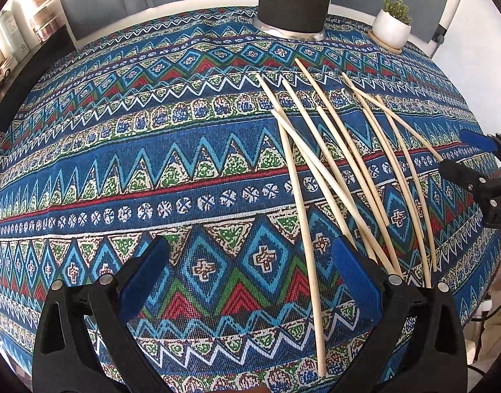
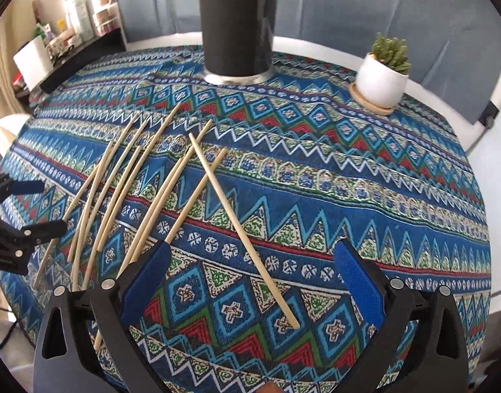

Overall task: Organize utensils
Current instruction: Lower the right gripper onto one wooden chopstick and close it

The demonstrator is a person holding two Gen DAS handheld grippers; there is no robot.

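Apparently before any pickup, both the left gripper (image 1: pixel 250 265) and right gripper (image 2: pixel 252 268) hung with fingers spread and empty over chopsticks (image 1: pixel 348 170) scattered on the worktop (image 1: pixel 119 163), so the next move probably called for closing on one bound for the black holder (image 2: pixel 238 29).

A round white desk (image 2: pixel 499 281) wears a blue patterned cloth (image 2: pixel 316 170). Behind it hangs a grey-blue curtain (image 2: pixel 348 9). A dark shelf (image 2: pixel 83 55) at the left carries bottles and boxes (too blurred to name). A potted succulent (image 2: pixel 383 72) sits at the far right, in soft daylight.
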